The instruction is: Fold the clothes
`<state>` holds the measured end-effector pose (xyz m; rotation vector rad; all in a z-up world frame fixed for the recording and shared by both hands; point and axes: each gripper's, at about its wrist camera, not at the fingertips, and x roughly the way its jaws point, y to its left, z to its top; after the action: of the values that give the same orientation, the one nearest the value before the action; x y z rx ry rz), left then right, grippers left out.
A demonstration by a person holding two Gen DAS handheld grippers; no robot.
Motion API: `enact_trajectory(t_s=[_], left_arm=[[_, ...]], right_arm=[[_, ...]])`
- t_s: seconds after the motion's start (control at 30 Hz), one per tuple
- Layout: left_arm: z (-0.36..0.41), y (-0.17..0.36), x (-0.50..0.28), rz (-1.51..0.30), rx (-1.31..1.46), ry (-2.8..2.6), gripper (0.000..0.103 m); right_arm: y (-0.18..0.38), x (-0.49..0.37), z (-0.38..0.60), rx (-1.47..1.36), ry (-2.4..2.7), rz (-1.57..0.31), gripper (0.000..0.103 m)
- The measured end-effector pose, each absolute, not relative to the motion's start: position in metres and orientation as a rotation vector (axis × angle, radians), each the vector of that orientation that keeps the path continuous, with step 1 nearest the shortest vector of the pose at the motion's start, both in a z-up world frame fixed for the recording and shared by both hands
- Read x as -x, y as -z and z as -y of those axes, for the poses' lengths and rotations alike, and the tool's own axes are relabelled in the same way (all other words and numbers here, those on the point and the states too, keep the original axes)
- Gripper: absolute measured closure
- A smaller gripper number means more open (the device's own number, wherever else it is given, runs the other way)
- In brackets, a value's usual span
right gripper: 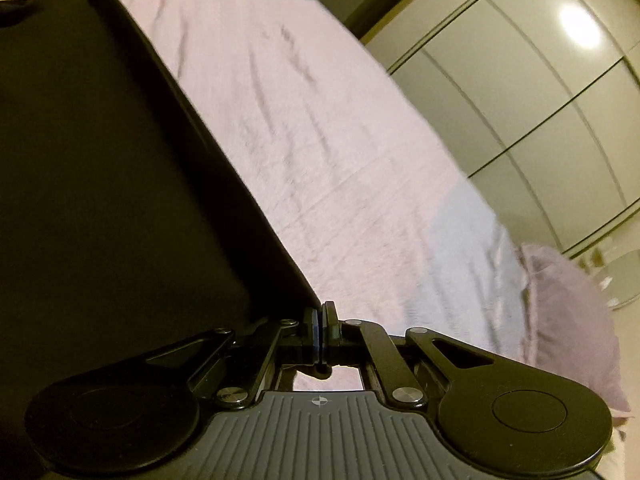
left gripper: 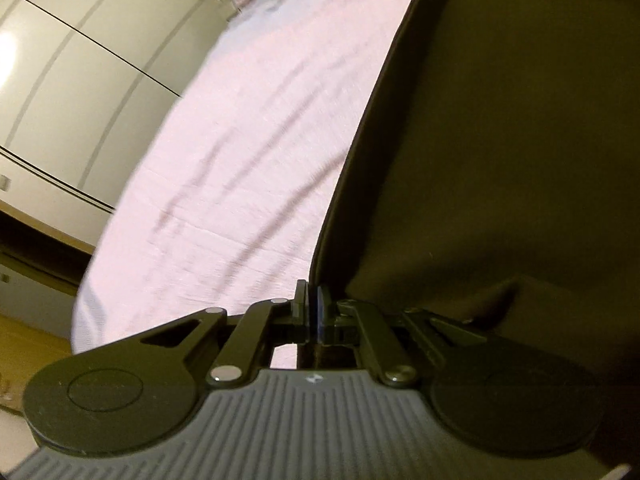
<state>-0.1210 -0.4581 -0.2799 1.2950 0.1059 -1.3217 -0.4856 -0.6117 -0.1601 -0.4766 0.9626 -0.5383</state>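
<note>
Left view: wardrobe doors pale and glossy at far left, with a lamp glare. Then pink sheet on the bed, creased, blurred. Right of it, dark garment hanging taut, its hemmed edge running from the top down to the left tongs. Left tongs clenched on that edge, cloth pinched between the pads.

Right view: same dark garment filling the left side, its straight edge slanting down to the right tongs. Right tongs clenched on the garment's edge at the corner. At top left, a glimpse of the other tongs' black linkage at the cloth's far corner. Then pink sheet, wrinkled, with a pale blue band toward the pillow at the right. Beyond, wardrobe doors with a round glare.

Garment stretched between both tongs, held up above the bed.
</note>
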Motion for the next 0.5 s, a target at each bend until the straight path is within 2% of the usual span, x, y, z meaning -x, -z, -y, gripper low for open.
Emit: enact_trajectory(t_s=[0.27, 0.33, 0.37, 0.4, 0.5], left_arm=[[0.472, 0.312, 0.091, -0.163, -1.24, 1.339, 0.1], [0.47, 0.312, 0.086, -0.183, -1.203, 1.319, 0.093], [0.473, 0.307, 0.076, -0.198, -1.177, 1.288, 0.085], [0.475, 0.301, 0.066, -0.214, -1.152, 1.253, 0.082], [0.463, 0.281, 0.045, -0.231, -1.106, 1.113, 0.081]], right_arm=[[0.204, 0.457, 0.652, 0.387, 0.515, -1.0, 0.103], [0.206, 0.459, 0.659, 0.326, 0.521, -0.992, 0.101], [0.206, 0.461, 0.662, 0.297, 0.527, -0.986, 0.098], [0.204, 0.464, 0.662, 0.278, 0.556, -0.974, 0.091], [0.189, 0.472, 0.665, 0.265, 0.681, -0.96, 0.066]])
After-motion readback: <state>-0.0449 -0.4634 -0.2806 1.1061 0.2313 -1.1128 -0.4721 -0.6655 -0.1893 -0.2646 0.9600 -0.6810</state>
